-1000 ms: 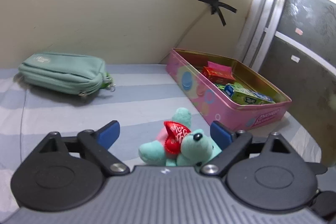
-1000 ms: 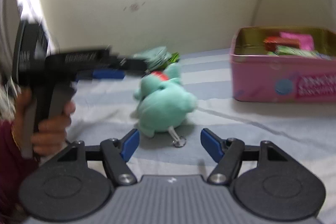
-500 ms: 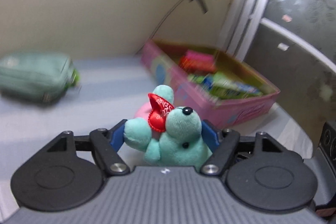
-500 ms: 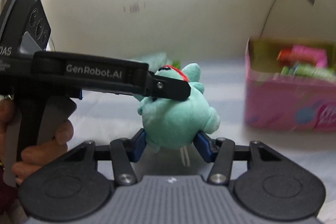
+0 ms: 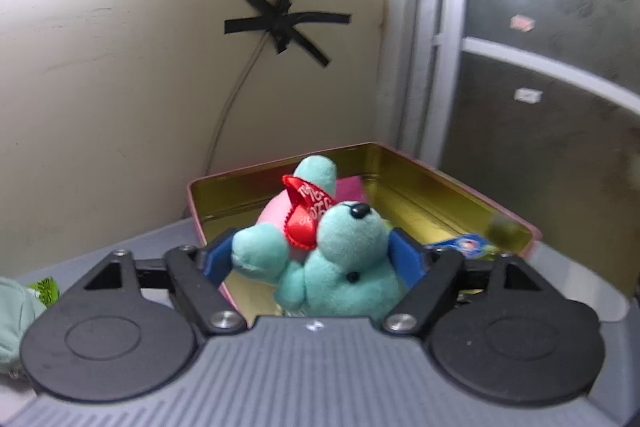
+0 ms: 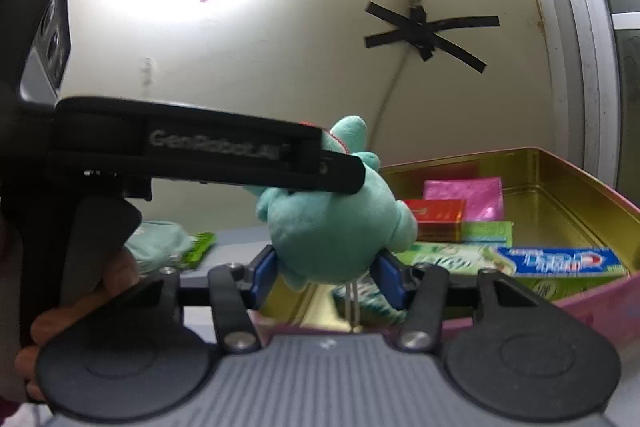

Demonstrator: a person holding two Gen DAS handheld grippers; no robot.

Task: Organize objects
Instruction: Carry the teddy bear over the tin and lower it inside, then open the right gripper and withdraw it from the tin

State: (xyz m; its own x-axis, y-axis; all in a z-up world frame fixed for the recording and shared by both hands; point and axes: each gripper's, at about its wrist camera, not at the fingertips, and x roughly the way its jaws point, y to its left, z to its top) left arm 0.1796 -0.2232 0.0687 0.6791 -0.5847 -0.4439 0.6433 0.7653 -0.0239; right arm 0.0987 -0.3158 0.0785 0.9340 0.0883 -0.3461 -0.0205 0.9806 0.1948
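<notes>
Left gripper [image 5: 310, 259] pads against the teal plush toy [image 5: 340, 263], jaws opening. Right gripper [image 6: 326, 277] grips the same toy's lower body from the other side, jaws opening too. Toy held up above the near end of the pink tin [image 5: 516, 227]. Inside the tin: toothpaste box [image 6: 560, 261], red box [image 6: 438, 219], pink packet [image 6: 464, 197]. Green pouch [image 6: 160, 239] sits left on the striped sheet. Black tape cross [image 5: 284, 23] on wall behind.
</notes>
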